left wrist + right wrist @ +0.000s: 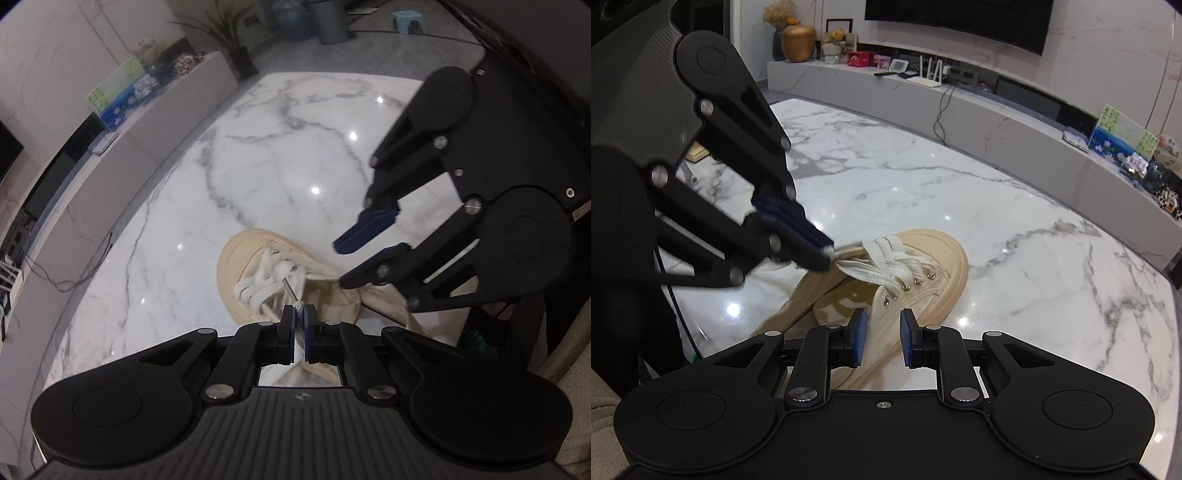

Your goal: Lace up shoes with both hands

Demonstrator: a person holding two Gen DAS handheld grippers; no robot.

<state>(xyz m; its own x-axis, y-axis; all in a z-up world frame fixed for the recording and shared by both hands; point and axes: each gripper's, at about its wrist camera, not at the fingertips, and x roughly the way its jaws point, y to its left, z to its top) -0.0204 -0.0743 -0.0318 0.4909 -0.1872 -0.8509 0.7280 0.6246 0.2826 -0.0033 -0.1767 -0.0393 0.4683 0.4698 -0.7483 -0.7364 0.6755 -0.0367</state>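
**Cream shoe on marble, lace end caught in the left claw**

Beige canvas shoe [886, 291] lies on the white marble bench [1015, 229], just in front of both claws. The left claw [300, 314] is pressed together on the white lace [882, 264] near its end; the small metal tip [290, 290] sticks out beyond the blue pads [309, 332], above the laced front of the shoe. The right claw [882, 341] stands a little apart with nothing between its pads, and the side of the shoe with the gold eyelets [918, 282] is directly ahead of it, close to its fingertips.
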